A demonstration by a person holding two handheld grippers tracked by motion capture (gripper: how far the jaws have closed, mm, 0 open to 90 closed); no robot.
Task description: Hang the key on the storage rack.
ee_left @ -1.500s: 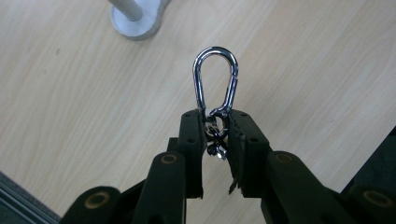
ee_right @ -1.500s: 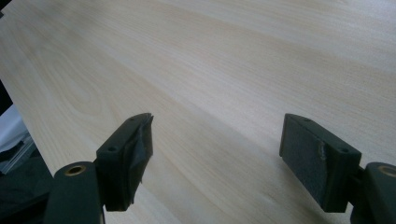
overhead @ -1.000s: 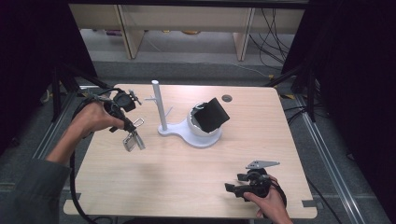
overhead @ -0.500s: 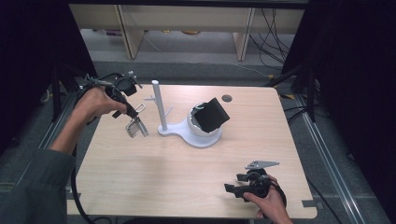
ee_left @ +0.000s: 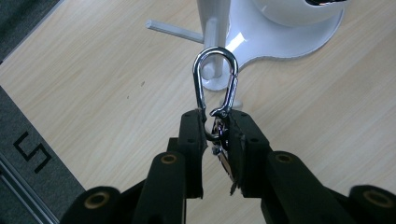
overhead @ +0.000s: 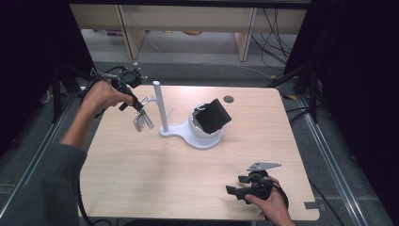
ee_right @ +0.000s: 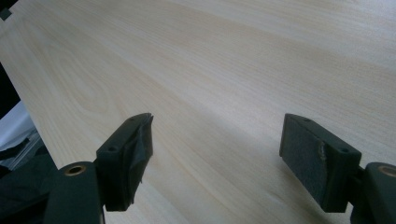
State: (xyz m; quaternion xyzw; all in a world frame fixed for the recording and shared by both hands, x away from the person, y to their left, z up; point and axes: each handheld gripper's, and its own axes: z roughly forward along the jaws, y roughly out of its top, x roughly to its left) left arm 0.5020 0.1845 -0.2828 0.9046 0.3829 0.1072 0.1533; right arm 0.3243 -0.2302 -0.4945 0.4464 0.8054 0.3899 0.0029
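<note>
Gripping a silver carabiner (ee_left: 215, 88) by its lower end, the left gripper (overhead: 139, 107) is hovering above the left part of the wooden table (overhead: 155, 174), its jaws clamped on the clip. In the left gripper view, the carabiner's rounded loop is pointing away from the jaws, towards the white stand (ee_left: 280, 42), and a small bunch of metal pieces is hanging between the pads (ee_left: 194, 140) below the clip's gate. In the high view, the carabiner is sitting just beside the stand's upright white post (overhead: 160, 106), on its left; whether the two are touching cannot be told. Right of the post, on the same white base, a black block (overhead: 212, 115) is leaning tilted in a rounded white cup. Farther right, near the table's front edge, the right gripper (overhead: 234, 192) is lying low over bare wood, its jaws standing wide apart and holding nothing.
</note>
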